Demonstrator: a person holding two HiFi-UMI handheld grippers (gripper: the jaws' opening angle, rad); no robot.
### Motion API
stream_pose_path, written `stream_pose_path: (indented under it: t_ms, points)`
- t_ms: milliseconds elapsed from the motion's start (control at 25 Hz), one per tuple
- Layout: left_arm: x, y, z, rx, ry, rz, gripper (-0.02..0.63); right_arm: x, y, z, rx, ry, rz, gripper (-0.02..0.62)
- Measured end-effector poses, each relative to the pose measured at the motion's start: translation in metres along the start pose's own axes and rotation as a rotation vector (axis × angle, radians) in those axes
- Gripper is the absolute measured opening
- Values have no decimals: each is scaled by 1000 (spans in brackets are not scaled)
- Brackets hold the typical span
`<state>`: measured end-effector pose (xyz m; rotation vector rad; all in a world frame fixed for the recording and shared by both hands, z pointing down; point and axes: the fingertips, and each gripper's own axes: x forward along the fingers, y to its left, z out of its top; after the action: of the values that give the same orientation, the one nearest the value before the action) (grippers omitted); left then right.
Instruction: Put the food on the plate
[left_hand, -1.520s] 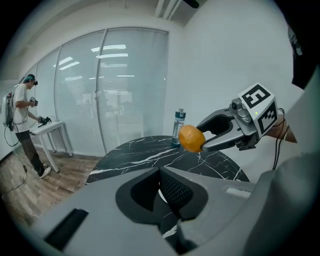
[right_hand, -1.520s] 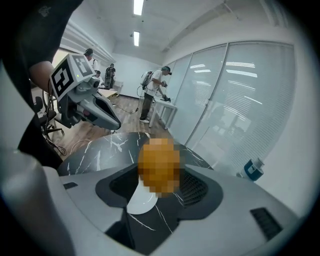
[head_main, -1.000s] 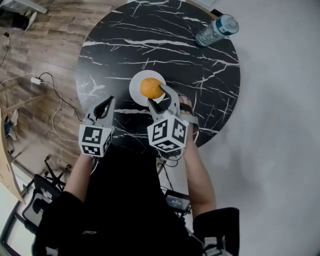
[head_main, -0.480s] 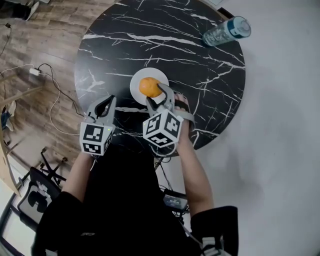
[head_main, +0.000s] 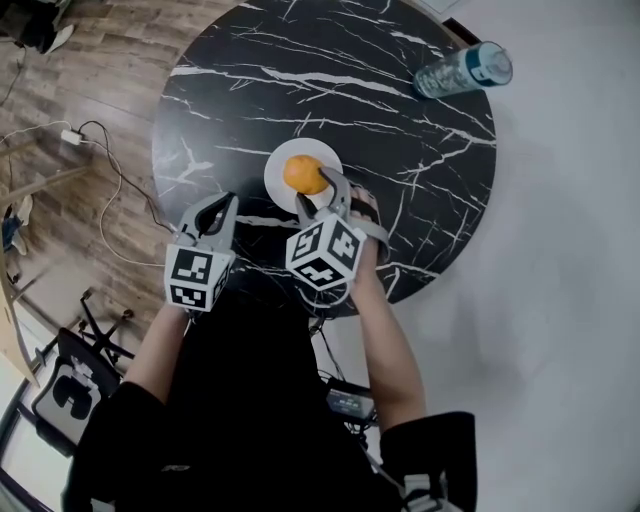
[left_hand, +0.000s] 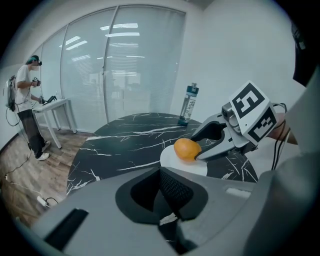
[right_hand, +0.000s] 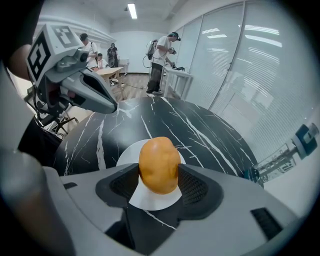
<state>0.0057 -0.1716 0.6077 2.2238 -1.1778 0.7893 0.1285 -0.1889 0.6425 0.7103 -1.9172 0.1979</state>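
Placement step: our right gripper (head_main: 316, 192) clamps the food (head_main: 304, 175) just over the plate (head_main: 279, 172); our left gripper (head_main: 222, 207), near the plate, is closed, empty. Next, we likely release gently.

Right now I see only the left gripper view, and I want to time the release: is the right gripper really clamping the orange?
Observer: Yes; in the right gripper view the right gripper has both pads pressed against the orange.
Operator: Is it centred over the plate?
Observer: From the head view, it is over the plate's middle.
Operator: And my left gripper?
Observer: Head view: over the table, left of the plate, apart from it.
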Motion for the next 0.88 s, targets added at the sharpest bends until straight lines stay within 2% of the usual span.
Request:
stream_pose_path:
  t_ms: [480,880]
  points:
    - [8,-16,0,3,12,-34,-1,5,2,-1,33,11,27,239]
    - [7,-11,-3,4,20,-24,0,9,3,0,30,18,29,241]
